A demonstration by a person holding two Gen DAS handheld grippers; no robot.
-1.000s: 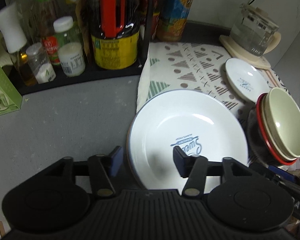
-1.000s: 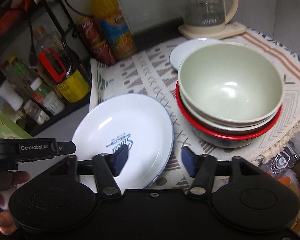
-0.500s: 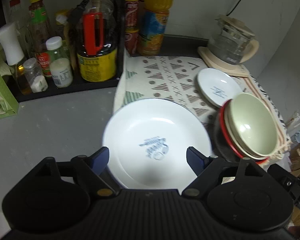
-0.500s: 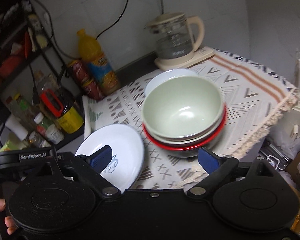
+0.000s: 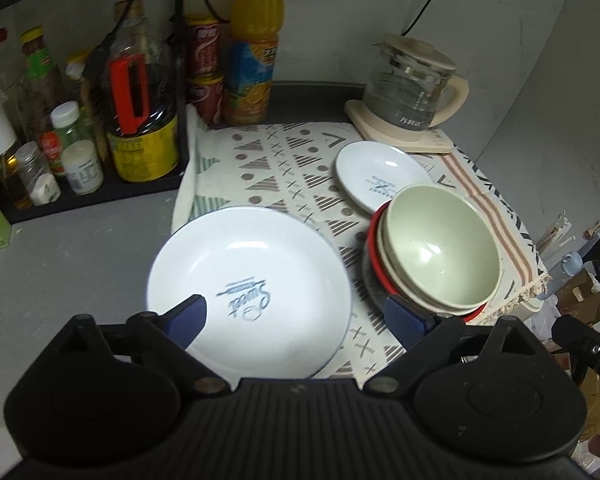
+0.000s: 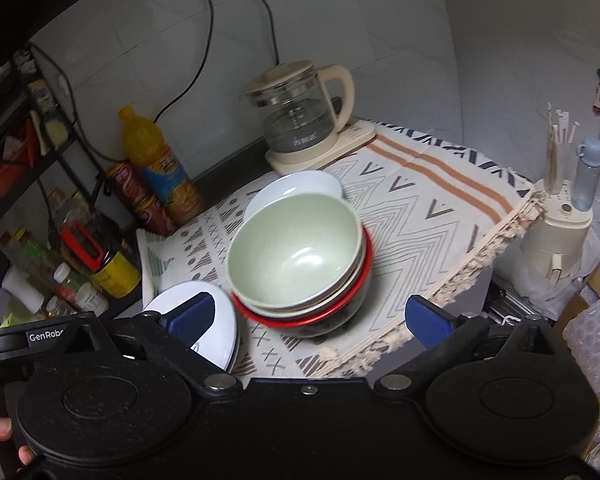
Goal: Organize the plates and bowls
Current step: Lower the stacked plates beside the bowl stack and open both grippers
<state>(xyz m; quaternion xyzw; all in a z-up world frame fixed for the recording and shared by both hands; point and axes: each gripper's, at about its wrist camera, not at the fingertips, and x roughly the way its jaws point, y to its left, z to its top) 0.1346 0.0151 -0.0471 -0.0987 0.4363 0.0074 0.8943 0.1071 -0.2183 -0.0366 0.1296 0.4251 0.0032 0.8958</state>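
Grey counter (image 5: 72,248) fills the left of the scene, and a patterned cloth (image 5: 284,160) covers its right part, with bottles on a rack behind and a glass kettle (image 5: 410,88) in the corner. Compared with one second ago, both tongs have pulled back and up, and both have opened wide. The left tongs (image 5: 296,316) were then narrow around the near rim of the big plate (image 5: 248,280); now they hang open above it and hold nothing. The right tongs (image 6: 308,318) are also spread and empty, above the bowl stack (image 6: 296,256). The big plate lies half on the cloth, half on the counter. The bowls sit nested just beside it, the green one on top, slightly tilted. A small plate (image 5: 380,176) lies behind them, partly under their rim. I judge that the big plate is now released in its place, and the small plate is probably the next thing to bring to it.
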